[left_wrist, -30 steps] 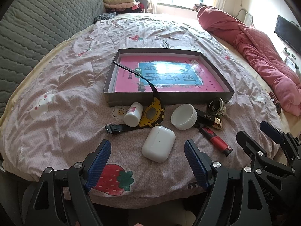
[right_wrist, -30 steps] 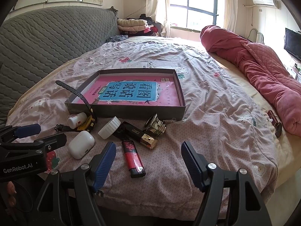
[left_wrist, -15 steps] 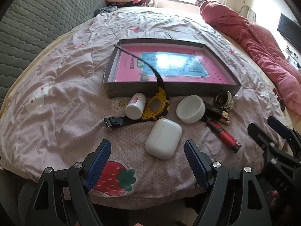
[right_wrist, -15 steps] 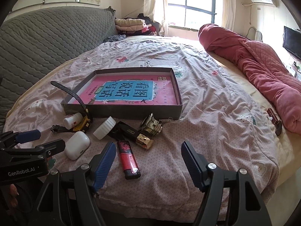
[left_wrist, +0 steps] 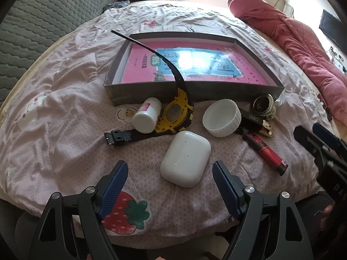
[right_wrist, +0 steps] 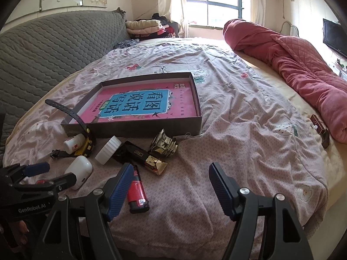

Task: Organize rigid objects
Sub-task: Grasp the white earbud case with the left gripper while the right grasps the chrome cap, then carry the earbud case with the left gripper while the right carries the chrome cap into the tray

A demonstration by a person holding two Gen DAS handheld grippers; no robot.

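Note:
A shallow grey box [left_wrist: 151, 96] [right_wrist: 138, 127] with a pink book inside lies on the bed. In front of it are a white earbud case [left_wrist: 186, 158] [right_wrist: 79, 171], a small white bottle [left_wrist: 147, 115] [right_wrist: 73, 144], a yellow watch [left_wrist: 174, 113] with a black strap, a white cap [left_wrist: 222, 117] [right_wrist: 108, 150], a red lighter [left_wrist: 265, 152] [right_wrist: 136, 191], a black-and-gold lighter [right_wrist: 145, 157] and a metal piece [left_wrist: 263, 107] [right_wrist: 163, 144]. My left gripper [left_wrist: 169, 174] is open just short of the earbud case. My right gripper [right_wrist: 170, 177] is open, its left finger over the red lighter.
A rolled red quilt [right_wrist: 299, 73] runs along the bed's right side, with a small brown object [right_wrist: 320, 130] beside it. A grey quilted headboard [right_wrist: 54, 45] stands on the left and folded clothes [right_wrist: 145, 27] are by the window. A hand shows at the lower right of the left wrist view.
My left gripper has moved forward and lower, so the earbud case now lies closer to its fingers. My right gripper has crept forward over the red lighter. Both stay open.

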